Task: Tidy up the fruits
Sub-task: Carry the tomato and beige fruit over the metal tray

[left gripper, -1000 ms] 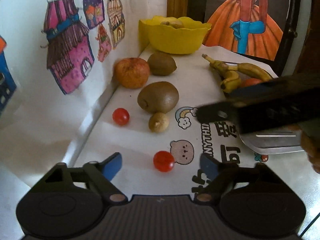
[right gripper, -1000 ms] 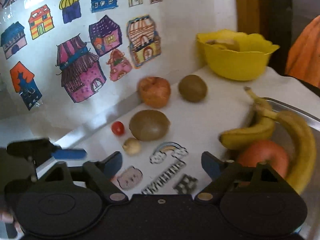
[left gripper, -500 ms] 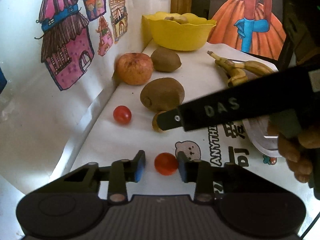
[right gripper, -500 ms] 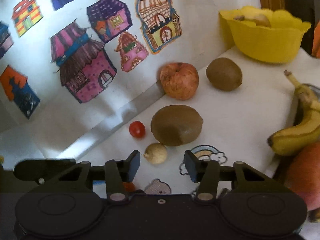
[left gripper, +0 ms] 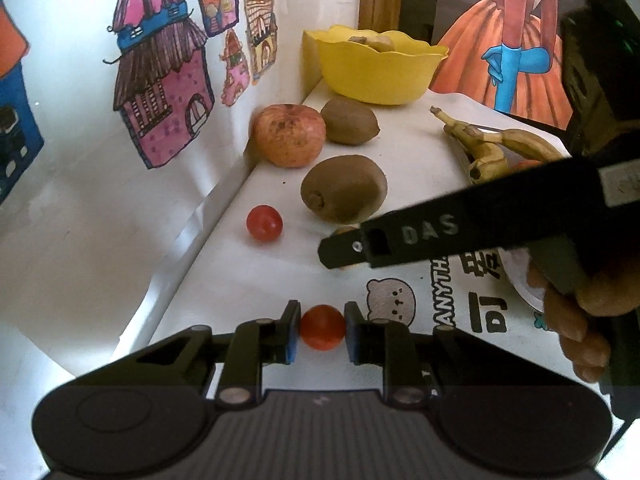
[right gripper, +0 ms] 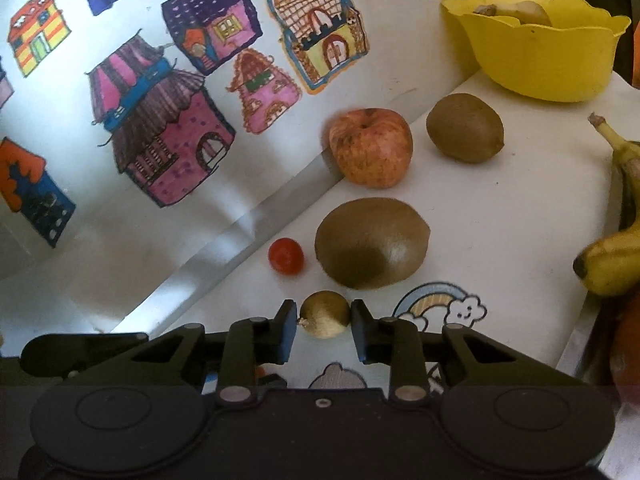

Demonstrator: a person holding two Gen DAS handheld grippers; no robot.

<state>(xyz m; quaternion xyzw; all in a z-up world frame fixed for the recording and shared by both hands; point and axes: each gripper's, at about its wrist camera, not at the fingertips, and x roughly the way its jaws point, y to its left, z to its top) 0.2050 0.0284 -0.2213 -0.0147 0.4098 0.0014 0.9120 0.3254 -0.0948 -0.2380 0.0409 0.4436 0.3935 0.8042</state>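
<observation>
a cherry tomato at lower centre is clamped by the left gripper; a small tan fruit is pinched by the right gripper. kiwis, apple remain unsorted; yellow bowl at upper right seems nearly empty.

A white table with cartoon prints carries fruit — an apple, two kiwis, two cherry tomatoes and a small tan fruit — plus a yellow bowl and a metal tray.
</observation>
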